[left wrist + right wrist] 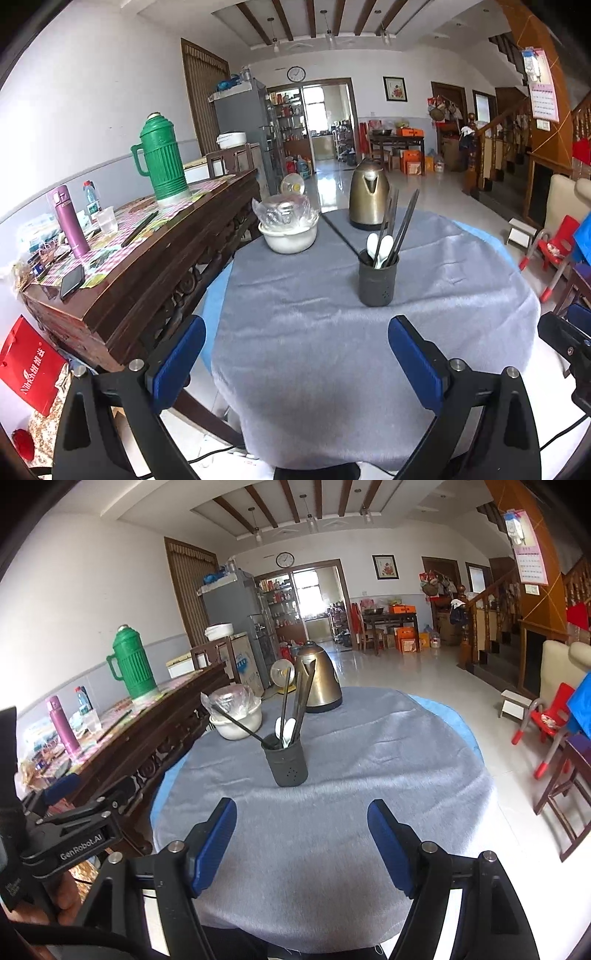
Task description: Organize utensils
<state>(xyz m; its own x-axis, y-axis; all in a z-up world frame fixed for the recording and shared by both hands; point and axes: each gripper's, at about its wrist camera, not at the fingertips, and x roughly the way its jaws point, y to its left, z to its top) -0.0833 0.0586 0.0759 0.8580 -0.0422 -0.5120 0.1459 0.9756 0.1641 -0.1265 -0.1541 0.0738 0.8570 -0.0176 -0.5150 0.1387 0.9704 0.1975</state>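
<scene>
We're looking down both grippers at the round table, and the holder (285,762) sits dead ahead — dark cup, chopsticks (301,701) and white spoons (287,728) standing in it, long axes roughly upright, one chopstick leaning off toward the left of the frame. In the right wrist view it stands just left of centre, above the gap of the right gripper (302,843); fingers fairly wide, nothing between them. In the left wrist view the holder (377,278) lies right of centre, closer to the right finger of the left gripper (296,363), whose fingers are spread very wide and empty too. Both are well short of it — bare grey cloth (314,332) in between. By our reading the right gripper has the straighter line in. Behind the holder stands the kettle (318,681), to the upper left the white bowl (236,722) with plastic over it; neither blocks a frontal approach. The leaning chopstick is the one we'd watch — it reaches toward the bowl.
</scene>
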